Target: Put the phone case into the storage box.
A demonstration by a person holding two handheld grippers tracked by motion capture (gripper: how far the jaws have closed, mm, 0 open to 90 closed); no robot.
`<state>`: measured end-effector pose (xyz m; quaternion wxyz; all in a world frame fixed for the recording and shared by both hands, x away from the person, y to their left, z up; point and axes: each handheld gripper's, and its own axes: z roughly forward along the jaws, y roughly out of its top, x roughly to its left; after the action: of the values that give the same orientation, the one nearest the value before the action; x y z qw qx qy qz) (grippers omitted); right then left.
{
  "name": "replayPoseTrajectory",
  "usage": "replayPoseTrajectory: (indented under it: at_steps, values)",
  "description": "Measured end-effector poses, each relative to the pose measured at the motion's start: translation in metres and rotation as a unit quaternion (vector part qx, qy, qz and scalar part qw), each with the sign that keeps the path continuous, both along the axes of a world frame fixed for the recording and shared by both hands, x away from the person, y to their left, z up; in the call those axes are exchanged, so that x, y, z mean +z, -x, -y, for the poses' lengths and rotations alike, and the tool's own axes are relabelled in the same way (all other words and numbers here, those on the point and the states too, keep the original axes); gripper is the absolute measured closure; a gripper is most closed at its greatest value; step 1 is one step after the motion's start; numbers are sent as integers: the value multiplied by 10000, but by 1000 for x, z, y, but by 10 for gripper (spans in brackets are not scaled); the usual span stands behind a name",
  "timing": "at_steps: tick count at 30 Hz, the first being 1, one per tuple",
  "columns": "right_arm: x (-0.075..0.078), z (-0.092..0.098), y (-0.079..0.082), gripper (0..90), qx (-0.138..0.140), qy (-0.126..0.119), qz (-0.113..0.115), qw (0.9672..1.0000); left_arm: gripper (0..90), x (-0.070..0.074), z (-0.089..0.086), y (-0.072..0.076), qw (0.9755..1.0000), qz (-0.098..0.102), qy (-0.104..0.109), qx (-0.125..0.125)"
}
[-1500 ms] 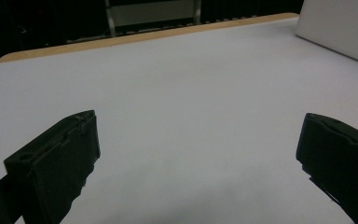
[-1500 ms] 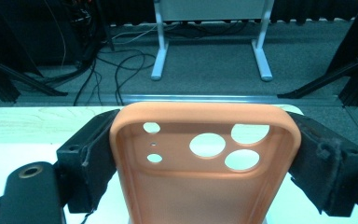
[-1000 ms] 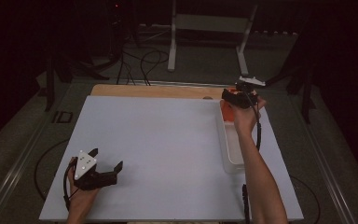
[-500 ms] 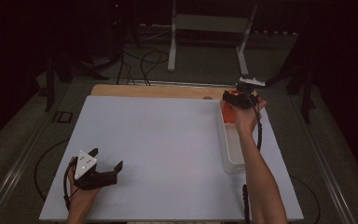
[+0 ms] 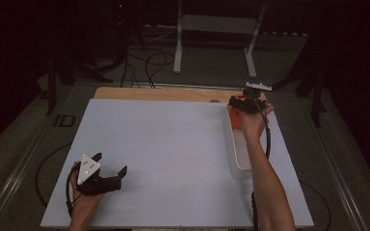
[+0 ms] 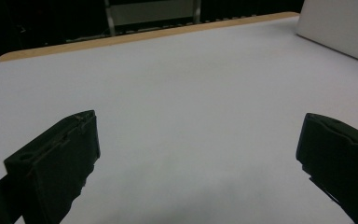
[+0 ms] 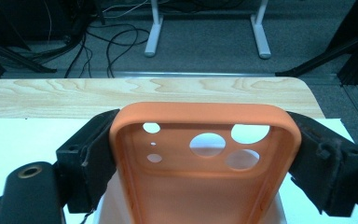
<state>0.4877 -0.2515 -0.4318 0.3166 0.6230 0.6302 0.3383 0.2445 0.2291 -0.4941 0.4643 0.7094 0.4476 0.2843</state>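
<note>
Right hand-held gripper pinching the orange phone case!
It's up at two o'clock, over the clear tray's far end; left hand-held gripper rests spread wide at seven o'clock on the white surface.

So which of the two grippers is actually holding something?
The right gripper, clamped on the orange phone case above the clear tray; the left gripper is open.
</note>
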Motion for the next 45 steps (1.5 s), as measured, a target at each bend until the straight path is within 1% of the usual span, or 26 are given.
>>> replayPoseTrajectory:
  at_steps: [2,15,27,31,45]
  values:
    - [0,0,0,155,28,20,9,10000,3,0,1,0,10000,-3,-27,-12]
    - [-1,-2,-3,155,2,50,14,10000,3,-1,2,0,10000,-6,-21,-36]
    - [-3,-3,-5,153,-89,37,48,9999,3,0,1,0,10000,-12,7,-21]
    - [-3,-4,-6,153,-65,81,50,9999,3,0,0,0,10000,-3,22,-10]
    - [-5,-5,-8,151,-54,113,86,9999,3,0,-1,1,10000,-2,29,-8]
